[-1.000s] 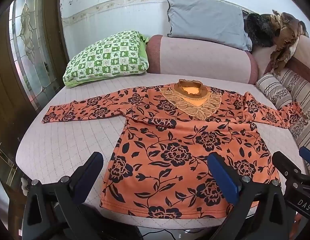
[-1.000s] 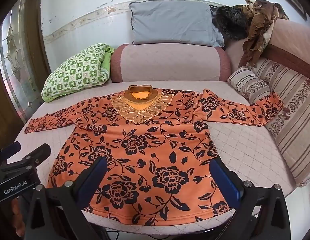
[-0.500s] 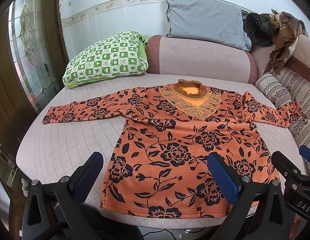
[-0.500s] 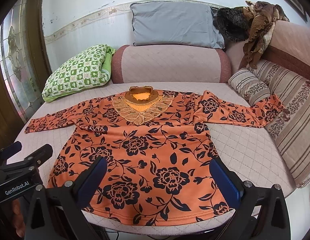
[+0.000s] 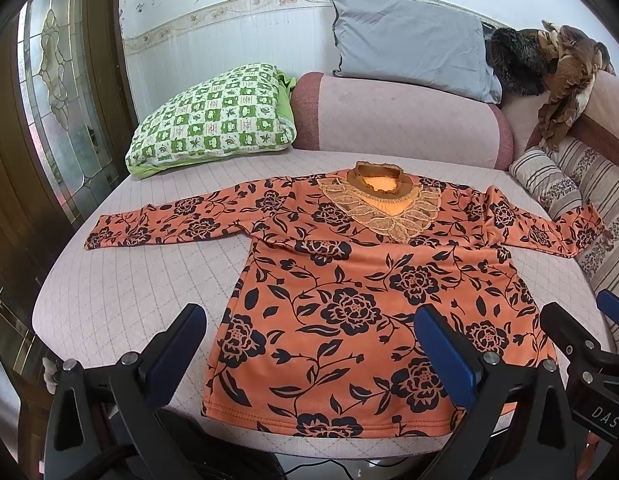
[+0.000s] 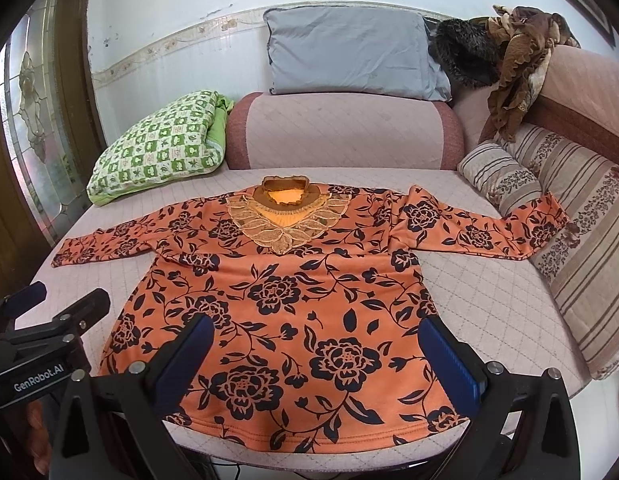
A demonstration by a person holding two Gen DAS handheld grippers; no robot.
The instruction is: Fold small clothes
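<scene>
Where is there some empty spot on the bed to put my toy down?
Bare bed cover lies under the left sleeve, beside the shirt. More lies under the right sleeve, before the striped cushions. The back is crowded with the green pillow.

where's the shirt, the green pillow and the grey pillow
shirt (image 6: 277,292), right wrist view, on the chest below the lace collar
green pillow (image 5: 213,120), left wrist view, on the middle of its checked top
grey pillow (image 6: 349,52), right wrist view, on the middle of its front face
</scene>
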